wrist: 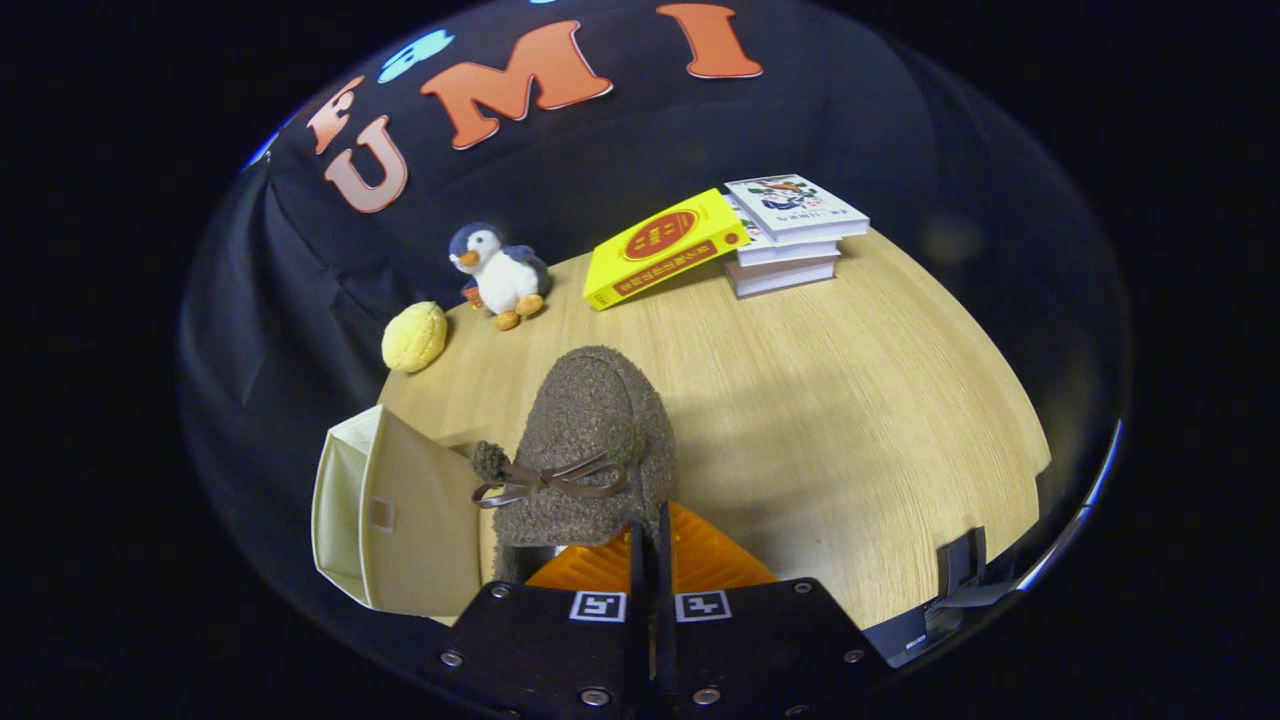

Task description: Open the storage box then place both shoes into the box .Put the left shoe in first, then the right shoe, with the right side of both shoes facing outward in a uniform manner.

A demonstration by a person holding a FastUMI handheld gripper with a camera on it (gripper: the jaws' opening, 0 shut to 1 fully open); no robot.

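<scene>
So my gripper [650, 545] is pinched nearly all the way together — the two fingers [636, 560] sit side by side with just a sliver of a gap, and they've got the back rim of the shoe [590, 440] squeezed between them. It's a fuzzy brown slipper-style shoe with a little brown ribbon bow [545, 480] and pom-poms on top, and its toe points away from me over the table [850, 400]. I can't tell whether it's the left or the right shoe from here.

The storage box [395, 510] is just to the left of the shoe, right beside it — a cream fabric box, with one flat panel facing toward the shoe. The shoe is not inside the box; it sits next to it, and I can't tell if they actually touch.

Further out, beyond the shoe: a plush penguin [500, 270] and a yellow bun-looking toy [414, 337] near the booth's black wall, and well off to the right a stack of books [790, 245] with a yellow book [662, 248] leaning against it.
</scene>
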